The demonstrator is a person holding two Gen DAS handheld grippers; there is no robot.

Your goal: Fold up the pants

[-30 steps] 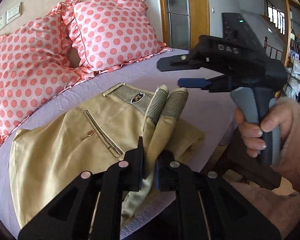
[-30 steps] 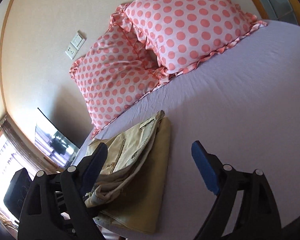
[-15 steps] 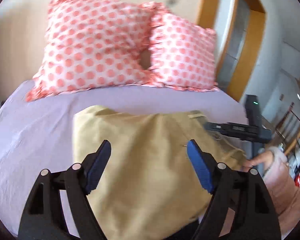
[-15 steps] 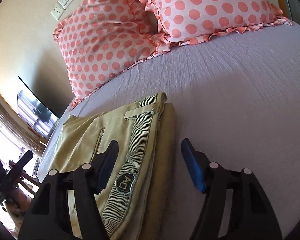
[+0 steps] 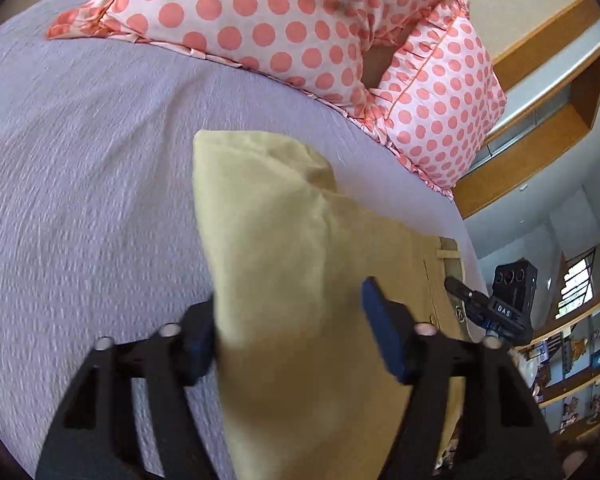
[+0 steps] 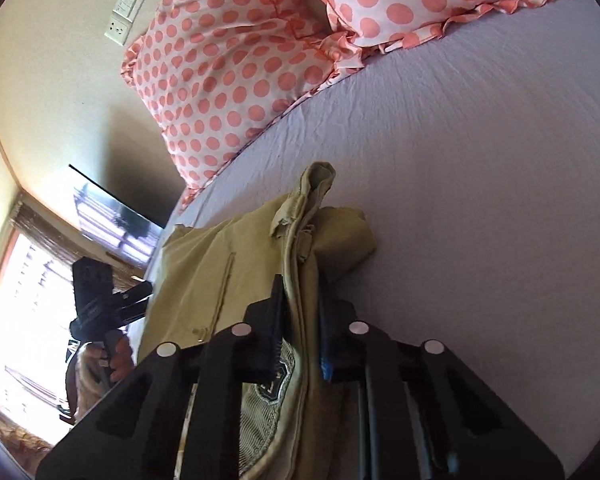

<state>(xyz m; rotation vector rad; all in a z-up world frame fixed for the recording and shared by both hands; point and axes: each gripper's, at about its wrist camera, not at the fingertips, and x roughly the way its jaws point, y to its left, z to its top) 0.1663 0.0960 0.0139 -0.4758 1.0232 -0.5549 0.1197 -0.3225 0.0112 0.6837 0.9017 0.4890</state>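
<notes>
**Khaki pants on bed, right gripper clamped at waistband**

While both grippers work at the near edge, the lavender crinkle-textured bedsheet (image 5: 80, 168) fills most of each view. Two pink ruffled pillows with coral polka dots (image 6: 236, 64) lean against the cream wall at the head of the bed, touching each other. Folded khaki cotton pants (image 5: 284, 248) lie on the sheet near the bed's edge, well apart from the pillows; smooth fabric side faces the left wrist camera, while the right wrist camera sees the pocket seam, striped inner waistband and a dark brand patch (image 6: 274, 384).

Left gripper (image 5: 290, 332): fingers apart, blue pads wide, with the pants' fabric rising between them. Left pad sits against the cloth edge, right pad (image 5: 382, 336) looks clear of it; no clamp visible. Frame is motion-blurred.

Right gripper (image 6: 300, 320): fingers close together, pinching the bunched waistband edge, which stands up in a ridge between them and runs forward to a crumpled tip.

Person's left hand (image 6: 116, 354) wraps the left gripper's handle, seen at left of the right wrist view. White wall switch and socket plates (image 6: 124, 14) sit above the pillows.
</notes>
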